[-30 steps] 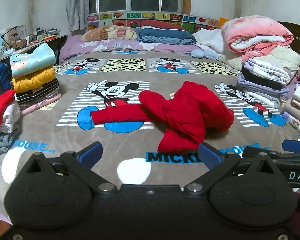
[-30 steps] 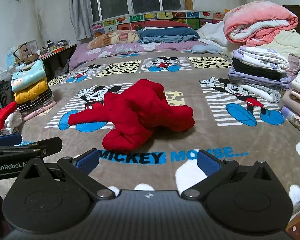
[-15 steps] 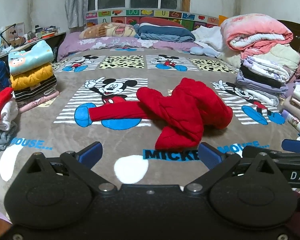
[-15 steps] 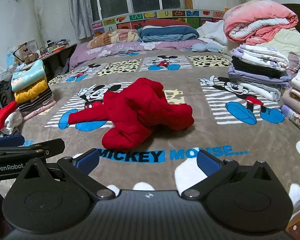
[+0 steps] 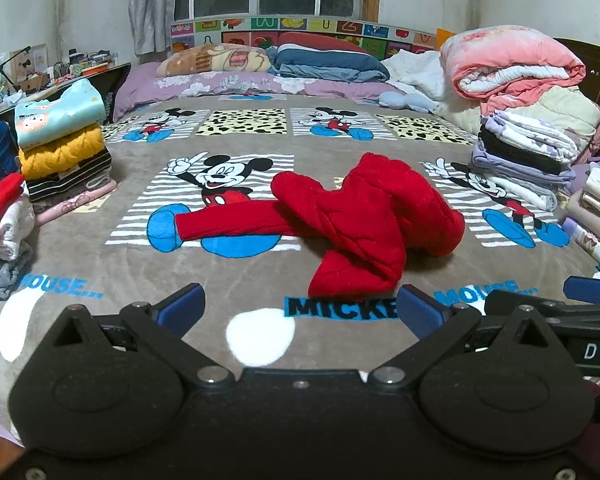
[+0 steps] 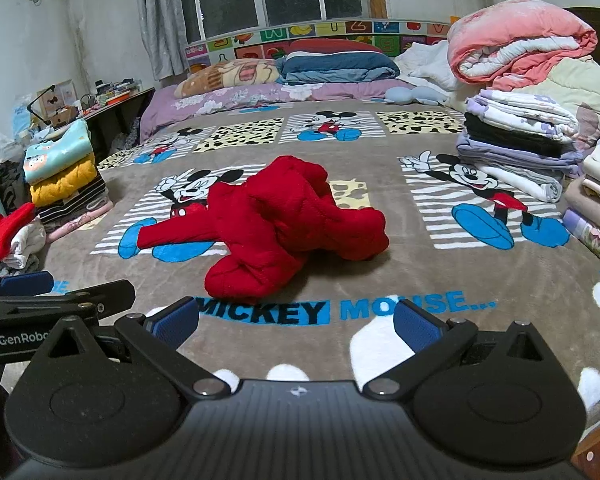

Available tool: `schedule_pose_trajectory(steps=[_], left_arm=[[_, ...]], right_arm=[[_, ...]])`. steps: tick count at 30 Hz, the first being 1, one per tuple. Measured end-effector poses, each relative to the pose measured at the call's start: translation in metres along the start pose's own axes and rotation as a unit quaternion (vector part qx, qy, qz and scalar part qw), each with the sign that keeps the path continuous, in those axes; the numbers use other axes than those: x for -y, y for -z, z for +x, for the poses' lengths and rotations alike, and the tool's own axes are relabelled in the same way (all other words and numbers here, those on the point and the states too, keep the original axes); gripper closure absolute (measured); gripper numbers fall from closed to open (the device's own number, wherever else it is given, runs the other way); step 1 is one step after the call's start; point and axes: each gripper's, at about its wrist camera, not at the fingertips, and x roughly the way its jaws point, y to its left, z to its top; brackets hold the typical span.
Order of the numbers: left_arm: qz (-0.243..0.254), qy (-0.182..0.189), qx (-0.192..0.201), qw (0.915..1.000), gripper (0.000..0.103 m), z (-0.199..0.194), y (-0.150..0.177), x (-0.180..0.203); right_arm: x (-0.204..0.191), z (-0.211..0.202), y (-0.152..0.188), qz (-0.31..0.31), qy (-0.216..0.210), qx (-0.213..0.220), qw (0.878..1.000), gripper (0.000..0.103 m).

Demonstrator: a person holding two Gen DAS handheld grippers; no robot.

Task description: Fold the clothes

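Jaws on both the left gripper (image 5: 300, 312) and right gripper (image 6: 296, 320) gape wide, holding nothing. Crumpled red knit sweater (image 5: 364, 224) lies mid-bed on the Mickey Mouse blanket (image 6: 420, 280), one sleeve trailing left. Best approach, probably: grab near hem corners w/ both grippers, spread flat before folding.

- Seen from the left wrist, the red sweater (image 5: 364, 224) sits slightly lower and nearer than a second ago.
- From the right wrist, the crumpled sweater (image 6: 276, 224) has crept marginally closer.
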Motion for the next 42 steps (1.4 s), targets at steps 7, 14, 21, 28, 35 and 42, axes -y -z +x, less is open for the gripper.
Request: schedule_pose_trajectory(steps=[7,14,21,28,35,42], left_arm=[[0.001,0.000,0.000,1.0000,0.000,0.001,0.000,0.000],[0.000,0.001,0.000,1.0000,0.000,0.002,0.001,0.000],[0.002,0.004,-0.001,1.0000,0.000,0.003,0.001,-0.001],[-0.001,0.004,0.000,1.0000,0.000,0.004,0.000,0.000],[-0.008,0.004,0.006,0.9999,0.000,0.011,-0.003,-0.004],[-0.032,0.024,0.000,0.9992,0.000,0.028,-0.002,-0.016]], right_arm=[[-0.001,0.000,0.000,-0.001,-0.001,0.000,1.000,0.000],[-0.002,0.001,0.000,-0.003,-0.002,0.000,1.000,0.000],[-0.001,0.001,0.001,-0.001,-0.002,0.000,1.000,0.000],[0.000,0.002,0.000,-0.002,-0.003,-0.001,1.000,0.000],[-0.001,0.011,-0.003,-0.001,-0.007,-0.005,1.000,0.000],[0.001,0.027,-0.006,0.001,-0.012,-0.012,1.000,0.000]])
